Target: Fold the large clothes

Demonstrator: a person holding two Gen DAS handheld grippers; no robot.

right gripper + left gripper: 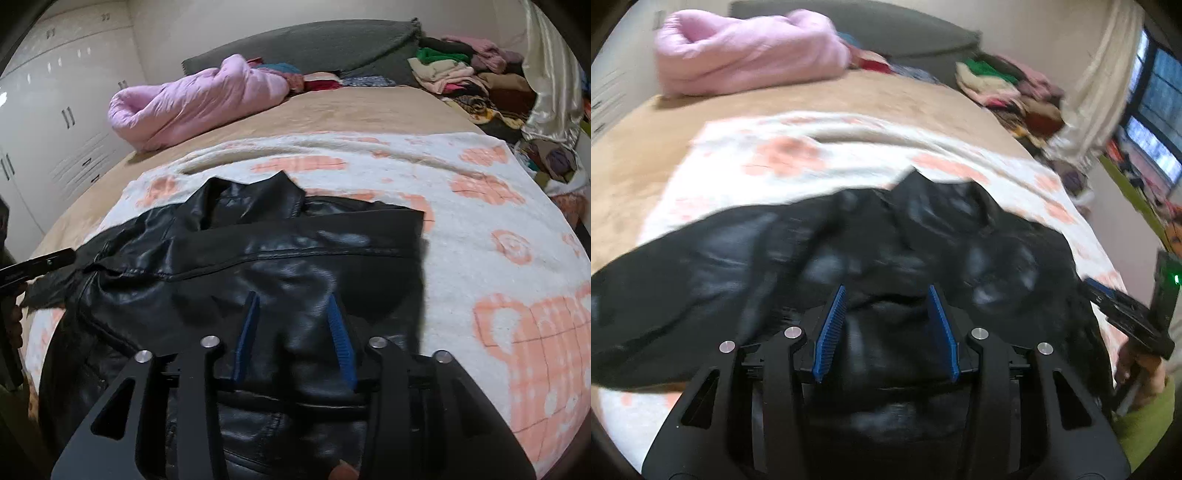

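Evidently the fold is only partly made. On the far left of the right wrist view, the tip of the left gripper pokes in beside the jacket's left edge. The black leather jacket lies on the white blanket with peach prints, which is spread over the tan bed cover. Its collar points toward the head of the bed, and a panel or sleeve lies folded straight across the chest, with a clean edge running to the jacket's right side. That first fold looks done.

In the left wrist view the jacket's left part is blurred and looks spread out flat and unfolded (the blur hides the detail). The left gripper's blue pads stand apart over the leather with nothing pinched between them, so the jaws are open. Moving right, the right gripper likewise hovers over the jacket's middle, its jaws parted and empty, the leather only beneath them.

What is left, I judge, is bringing the left side in, then doubling the body lengthwise into a compact bundle. Further back, a pink quilt and a heap of mixed clothes by the headboard suggest more garments are waiting.
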